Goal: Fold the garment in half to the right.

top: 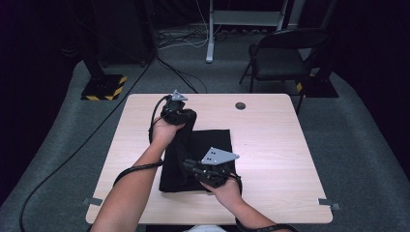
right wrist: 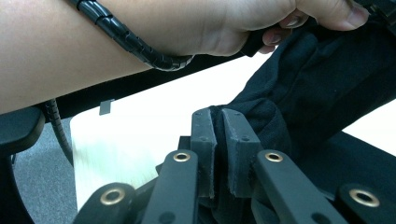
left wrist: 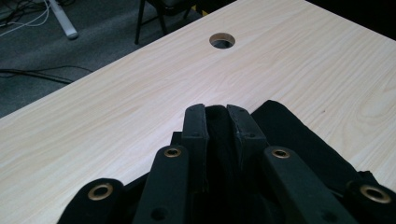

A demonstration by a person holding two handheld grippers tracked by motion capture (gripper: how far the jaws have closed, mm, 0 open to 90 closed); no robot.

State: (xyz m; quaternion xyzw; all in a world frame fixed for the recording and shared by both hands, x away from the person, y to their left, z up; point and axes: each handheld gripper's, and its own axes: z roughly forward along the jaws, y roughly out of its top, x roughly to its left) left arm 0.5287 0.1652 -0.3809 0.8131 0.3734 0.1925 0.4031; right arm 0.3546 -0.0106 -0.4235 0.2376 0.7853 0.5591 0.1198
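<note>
At the centre of the high view, a black folded fabric cloth (top: 208, 150) lies on the pale wooden surface (top: 270, 145). The left gripper (left wrist: 217, 112) and right gripper (right wrist: 218, 114) each have jaws clamped on a fold of it, lifting its left edge.

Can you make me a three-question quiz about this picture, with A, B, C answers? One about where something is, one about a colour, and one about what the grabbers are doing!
1. Where is the round hole in the table?
A. Near the far edge
B. Near the person's edge
C. Under the cloth

2. What colour is the cloth?
A. White
B. Black
C. Yellow

3. What are the left gripper and the right gripper doing?
A. Both wide open
B. Both pinching the cloth
C. Both lying loose on the table

Answers:
1. A, the hole sits by the table's far edge in the high view.
2. B, the cloth looks black in every view.
3. B, each gripper view shows cloth squeezed between nearly closed jaws.
</note>
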